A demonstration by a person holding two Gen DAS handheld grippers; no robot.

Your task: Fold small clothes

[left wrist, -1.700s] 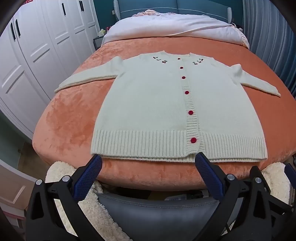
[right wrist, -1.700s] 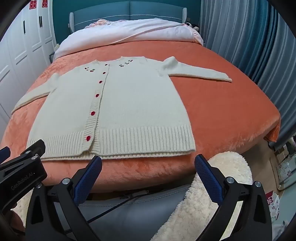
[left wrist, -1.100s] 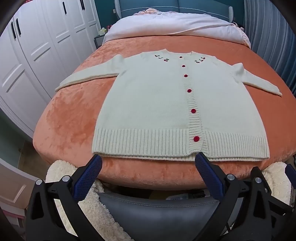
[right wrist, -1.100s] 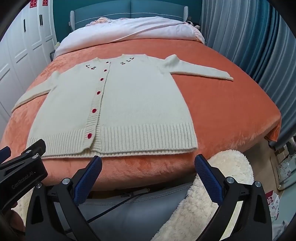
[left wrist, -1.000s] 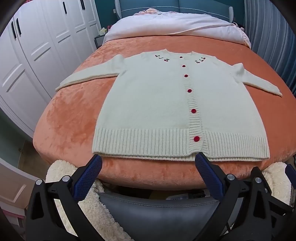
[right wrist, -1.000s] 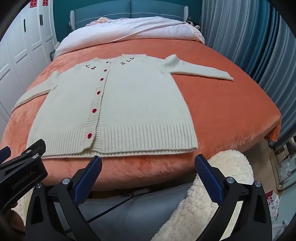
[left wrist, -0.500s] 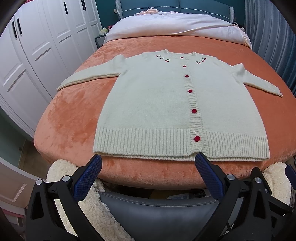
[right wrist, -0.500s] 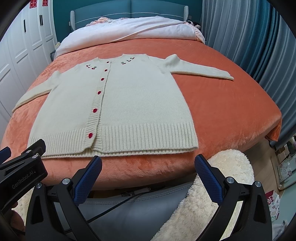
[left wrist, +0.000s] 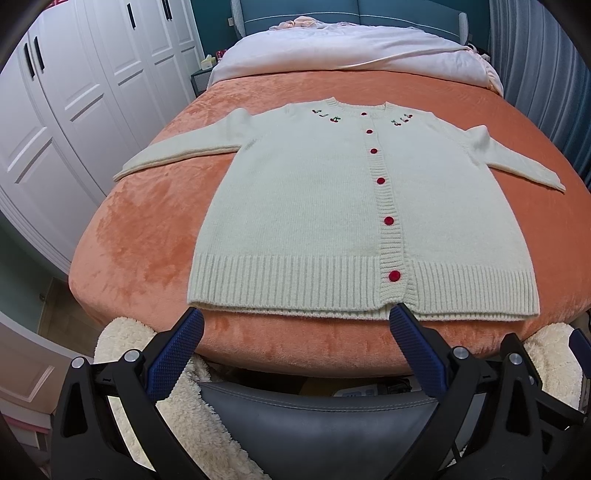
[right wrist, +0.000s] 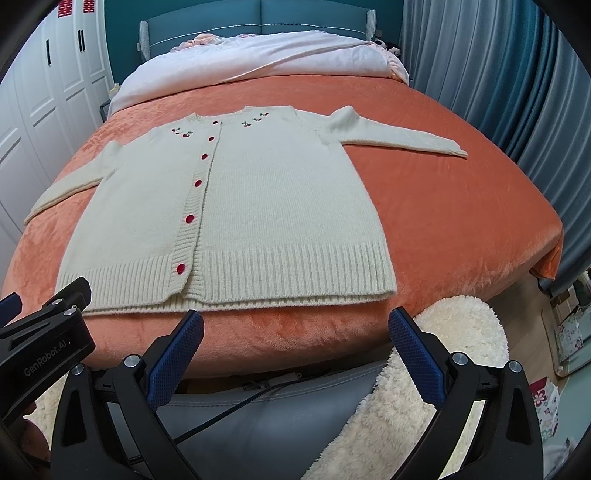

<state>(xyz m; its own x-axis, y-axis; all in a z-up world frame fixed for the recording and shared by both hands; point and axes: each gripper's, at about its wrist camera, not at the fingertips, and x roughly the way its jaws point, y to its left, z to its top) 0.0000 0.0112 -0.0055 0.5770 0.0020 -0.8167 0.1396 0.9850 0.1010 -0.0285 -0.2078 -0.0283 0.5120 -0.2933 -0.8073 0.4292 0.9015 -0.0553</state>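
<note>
Just beyond both sets of fingertips, flat on the orange bedspread [left wrist: 140,236]: cream cardigan [left wrist: 332,206], buttoned, sleeves spread. Left gripper [left wrist: 293,334] and right gripper [right wrist: 293,334] spread wide, empty. Likely soft, light, floppy knit; best pinched at ribbed hem corners or sleeve cuffs.

We see a cream cardigan [left wrist: 314,206] with red buttons [left wrist: 389,220] and small red-and-green cherries [left wrist: 334,119] at the neck, lying on an orange blanket [right wrist: 461,206]. Behind it we see a pale pink quilt [right wrist: 280,55], a teal headboard [right wrist: 258,14], white wardrobe doors [left wrist: 74,92] and blue curtains [right wrist: 498,74]. The fingers [left wrist: 173,354] carry blue pads.
</note>
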